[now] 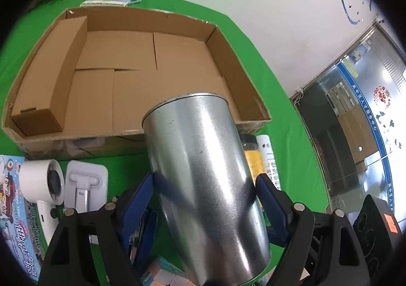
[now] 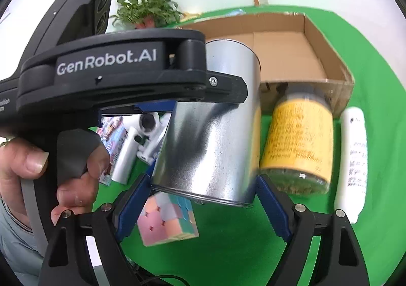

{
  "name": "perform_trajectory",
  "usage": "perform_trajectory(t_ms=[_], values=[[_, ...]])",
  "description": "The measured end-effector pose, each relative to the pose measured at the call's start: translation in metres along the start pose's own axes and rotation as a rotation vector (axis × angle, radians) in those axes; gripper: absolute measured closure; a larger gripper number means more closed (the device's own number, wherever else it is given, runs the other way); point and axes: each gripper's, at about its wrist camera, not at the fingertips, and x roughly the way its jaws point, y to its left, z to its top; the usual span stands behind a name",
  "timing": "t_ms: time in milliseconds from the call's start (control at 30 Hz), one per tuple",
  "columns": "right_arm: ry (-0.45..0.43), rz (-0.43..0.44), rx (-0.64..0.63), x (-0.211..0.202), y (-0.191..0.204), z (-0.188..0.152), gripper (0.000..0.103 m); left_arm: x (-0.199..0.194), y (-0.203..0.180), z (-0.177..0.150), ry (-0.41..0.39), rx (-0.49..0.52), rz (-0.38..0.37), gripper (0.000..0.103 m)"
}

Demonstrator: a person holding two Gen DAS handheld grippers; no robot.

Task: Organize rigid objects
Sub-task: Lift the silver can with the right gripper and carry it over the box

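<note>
Left gripper (image 1: 204, 184) is clamped on the tin (image 1: 203, 174), held aloft near the box (image 1: 243, 83). Right gripper (image 2: 200, 199) gapes, empty. Box holds one carton (image 1: 50, 78); jar (image 2: 299, 144), tube (image 2: 354, 159) and cube (image 2: 167, 220) remain on the cloth.

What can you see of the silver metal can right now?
The silver metal can is a plain cylinder of dull, speckled, galvanised-looking sheet with a seamed rim at each end and no label. The left hand-held gripper is shut on it, blue pads pressing on opposite sides of its wall. It is held tilted, off the green cloth, in front of the cardboard box. In the right wrist view it hangs above a pastel cube.
</note>
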Motion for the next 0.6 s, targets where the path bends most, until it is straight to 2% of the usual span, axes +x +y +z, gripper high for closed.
perform_trajectory(t_ms=[100, 233, 433, 600], values=[[-0.021, -0.011, -0.023, -0.005, 0.004, 0.007, 0.02, -0.012, -0.005, 0.001, -0.03, 0.033, 0.005, 0.023], [-0.018, 0.001, -0.014, -0.003, 0.002, 0.01, 0.02, -0.008, -0.002, -0.002, -0.011, 0.018, 0.009, 0.023], [-0.001, 0.009, 0.01, -0.002, 0.003, -0.014, 0.02, -0.004, 0.003, -0.004, -0.004, -0.003, 0.002, 0.023], [-0.029, 0.0, -0.006, -0.014, 0.011, -0.013, 0.02, -0.011, -0.004, 0.0, -0.017, 0.029, 0.007, 0.023]])
